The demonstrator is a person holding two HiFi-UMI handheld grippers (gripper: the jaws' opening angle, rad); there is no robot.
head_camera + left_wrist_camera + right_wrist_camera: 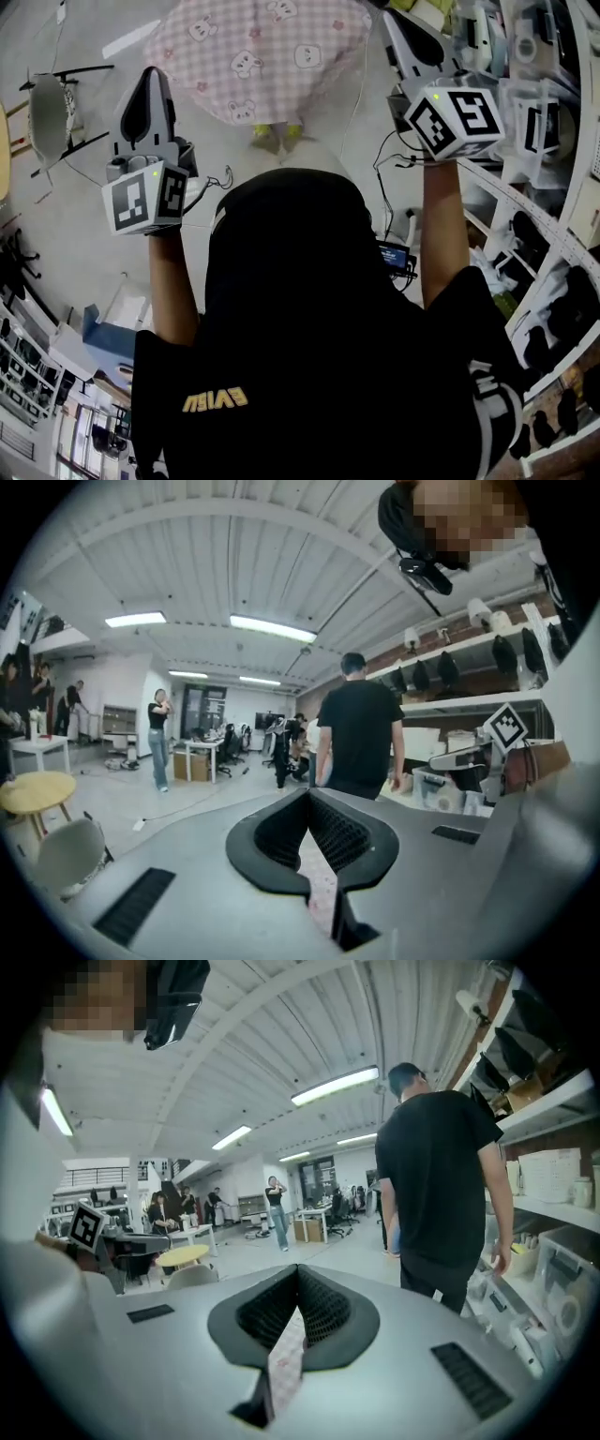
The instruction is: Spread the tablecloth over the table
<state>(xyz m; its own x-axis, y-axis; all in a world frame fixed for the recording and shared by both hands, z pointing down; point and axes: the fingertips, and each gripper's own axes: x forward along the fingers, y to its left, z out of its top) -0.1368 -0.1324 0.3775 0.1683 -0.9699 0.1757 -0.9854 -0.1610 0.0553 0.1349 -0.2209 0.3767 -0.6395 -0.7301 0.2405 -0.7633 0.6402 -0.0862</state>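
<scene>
The tablecloth [255, 54], pink checked with small white animal prints, billows at the top of the head view between my two raised grippers. My left gripper [147, 86] is shut on one edge of it; in the left gripper view a strip of the cloth [317, 878] runs down from the closed jaws of the left gripper [307, 795]. My right gripper [401, 30] is shut on the other edge, and a checked strip of cloth [286, 1358] hangs from the closed jaws of the right gripper [298, 1269]. I see no table under the cloth.
A person in a black T-shirt [441, 1176] stands close ahead by shelves [553, 187] packed with boxes on the right. A chair [47, 117] stands at the left, a round yellow table [36, 791] beyond it. Cables [384, 178] trail over the floor. Other people stand far off.
</scene>
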